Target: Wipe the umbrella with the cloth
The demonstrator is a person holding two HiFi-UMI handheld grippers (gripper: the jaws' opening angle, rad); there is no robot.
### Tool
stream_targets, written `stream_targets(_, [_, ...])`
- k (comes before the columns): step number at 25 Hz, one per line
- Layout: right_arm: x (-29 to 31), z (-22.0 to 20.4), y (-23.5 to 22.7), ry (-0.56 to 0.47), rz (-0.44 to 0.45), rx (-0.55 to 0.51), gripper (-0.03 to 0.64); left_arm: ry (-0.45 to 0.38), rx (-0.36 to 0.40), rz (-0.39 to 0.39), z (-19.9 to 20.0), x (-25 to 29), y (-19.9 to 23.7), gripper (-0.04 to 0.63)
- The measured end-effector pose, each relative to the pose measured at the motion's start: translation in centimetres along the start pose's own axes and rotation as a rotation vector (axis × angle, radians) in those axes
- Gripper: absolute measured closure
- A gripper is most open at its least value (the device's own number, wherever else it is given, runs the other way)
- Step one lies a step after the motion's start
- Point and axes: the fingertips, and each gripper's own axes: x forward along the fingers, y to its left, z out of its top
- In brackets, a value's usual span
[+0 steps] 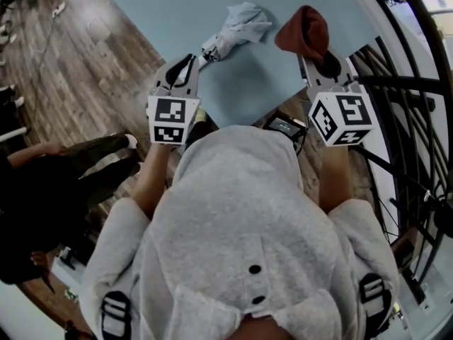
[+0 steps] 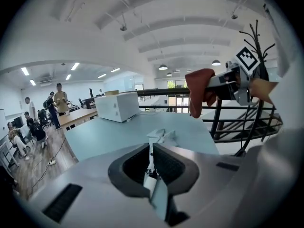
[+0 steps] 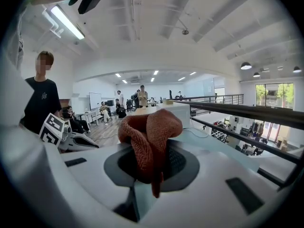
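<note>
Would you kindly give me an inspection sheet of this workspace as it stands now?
Surface: pale blue table; no spills seen.
Job's things: folded umbrella lying on the table; rust cloth in the right gripper.
Clutter: white box at the table's far end; dark device at its near edge.
Grippers: left gripper shut on the umbrella's near end; right gripper shut on the cloth.
Cables: one cable on the floor.
Surroundings: wooden floor, black railing, people beyond.
</note>
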Motion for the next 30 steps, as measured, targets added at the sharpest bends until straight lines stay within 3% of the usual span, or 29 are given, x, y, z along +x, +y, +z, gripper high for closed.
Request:
stream_targets(4, [1.8, -0.3, -1.1, 0.017, 0.019, -0.027, 0.541, 0.087, 0.022, -0.016, -2.6, 1.9, -0.3, 0.567])
stream_targets(10, [5.0, -0.4, -2.0, 0.048, 0.044, -0.069, 0.541, 0.250, 0.059, -0.040, -7.5, 4.8, 0.2, 0.483])
stream_targets(19, [10.0, -1.6, -2.7, 0.111, 0.078, -0.149, 0.541, 0.399, 0.066, -0.078, -12.8, 8.4, 0.7, 0.463])
stream_targets(30, [16.9, -5.9, -4.0, 0.249, 0.054, -0.225, 0.541, 0.459, 0.089, -0.149, -15.2, 10.7, 1.2, 0.443])
